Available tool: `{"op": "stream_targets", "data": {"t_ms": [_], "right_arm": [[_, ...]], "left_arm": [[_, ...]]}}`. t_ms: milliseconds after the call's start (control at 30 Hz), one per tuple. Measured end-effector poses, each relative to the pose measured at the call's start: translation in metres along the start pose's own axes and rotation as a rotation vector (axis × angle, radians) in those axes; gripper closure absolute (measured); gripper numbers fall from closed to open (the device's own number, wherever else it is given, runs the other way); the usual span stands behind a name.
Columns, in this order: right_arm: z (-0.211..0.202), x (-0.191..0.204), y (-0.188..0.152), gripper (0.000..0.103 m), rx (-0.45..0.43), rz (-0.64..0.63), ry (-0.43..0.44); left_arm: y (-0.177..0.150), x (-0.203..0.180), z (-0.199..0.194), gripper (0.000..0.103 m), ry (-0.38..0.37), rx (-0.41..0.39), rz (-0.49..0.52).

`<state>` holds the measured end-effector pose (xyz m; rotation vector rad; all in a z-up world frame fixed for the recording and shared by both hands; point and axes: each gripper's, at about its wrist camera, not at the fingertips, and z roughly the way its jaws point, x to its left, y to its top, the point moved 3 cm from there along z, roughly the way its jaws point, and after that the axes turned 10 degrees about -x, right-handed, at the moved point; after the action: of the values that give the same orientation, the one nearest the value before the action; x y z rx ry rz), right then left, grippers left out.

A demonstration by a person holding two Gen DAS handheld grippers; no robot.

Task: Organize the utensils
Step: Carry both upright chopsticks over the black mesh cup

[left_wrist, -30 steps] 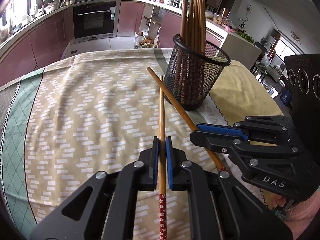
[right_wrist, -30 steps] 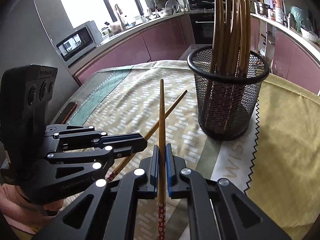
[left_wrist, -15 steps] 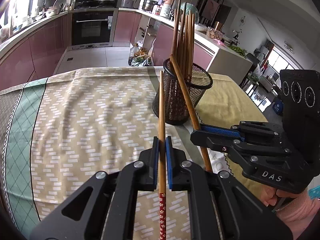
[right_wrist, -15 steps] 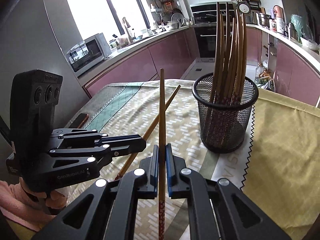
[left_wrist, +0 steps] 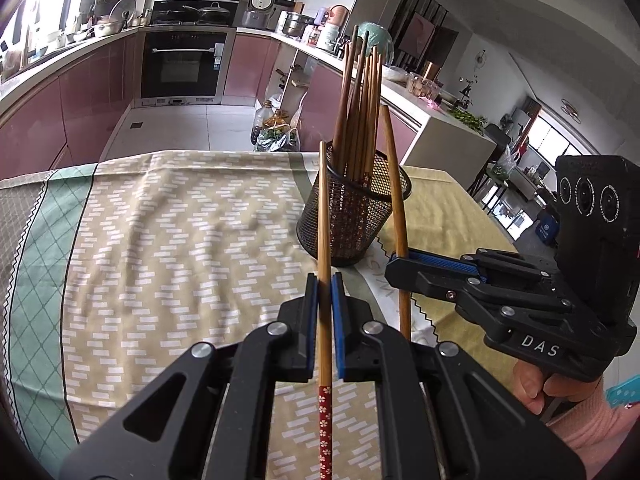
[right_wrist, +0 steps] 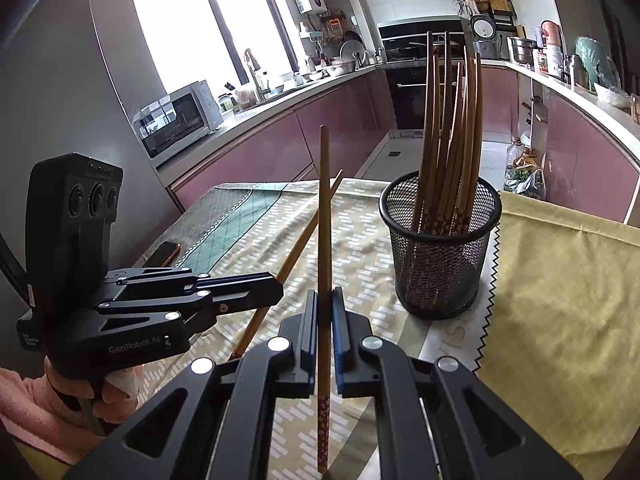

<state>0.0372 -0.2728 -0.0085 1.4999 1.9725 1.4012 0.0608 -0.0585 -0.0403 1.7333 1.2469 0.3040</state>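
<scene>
Left wrist view
Left gripper (left_wrist: 324, 300): reaches forward from 6 o'clock above the table, its blue-padded fingers (left_wrist: 311, 312) clamped on the left chopstick (left_wrist: 323, 240).
Left chopstick: a straight, smooth bamboo rod; plain tan above the pads, red with small white flowers at the butt end by 6 o'clock; its tip points to 12 o'clock and crosses in front of the mesh holder (left_wrist: 352, 216).
Right gripper (left_wrist: 404, 264): enters level from 3 o'clock, a matte black linkage body marked DAS, pinching the right chopstick (left_wrist: 394, 184), which leans slightly toward 11 o'clock beside the holder.
Mesh holder: a black round wire cup at 1 o'clock from the left gripper, filled with upright chopsticks (left_wrist: 360, 108).
Tablecloth (left_wrist: 160, 240): soft, wrinkled beige fabric with white dashes and a green lattice band at 9 o'clock.

Right wrist view
Right gripper (right_wrist: 325, 312): held low at 6 o'clock, pads closed on the right chopstick (right_wrist: 325, 220), which stands toward 12 o'clock.
Left gripper (right_wrist: 276, 286): comes in from 9 o'clock, gripped by a hand (right_wrist: 108, 392) in a pink sleeve; the left chopstick (right_wrist: 304, 236) slants up to 1 o'clock and crosses behind the right one.
Mesh holder (right_wrist: 440, 248): at 2 o'clock, standing where the tablecloth (right_wrist: 360, 248) meets a yellow cloth (right_wrist: 560, 288) with a zigzag edge; its chopsticks (right_wrist: 452, 128) have patterned ends down.
</scene>
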Motion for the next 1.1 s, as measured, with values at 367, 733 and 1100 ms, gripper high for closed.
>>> {"op": "stream_targets", "data": {"t_ms": [367, 733, 1100], "right_arm": [[-0.008, 0.0, 0.005, 0.097, -0.039, -0.004, -0.013], [-0.012, -0.002, 0.009, 0.097, -0.058, -0.005, -0.021], [-0.014, -0.005, 0.015, 0.097, -0.081, -0.005, -0.027]], "left_arm": [[0.003, -0.003, -0.008, 0.096, -0.011, -0.03, -0.001], [0.007, -0.006, -0.012, 0.096, -0.021, -0.048, -0.003], [0.013, -0.007, -0.013, 0.096, -0.026, -0.064, -0.006]]}}
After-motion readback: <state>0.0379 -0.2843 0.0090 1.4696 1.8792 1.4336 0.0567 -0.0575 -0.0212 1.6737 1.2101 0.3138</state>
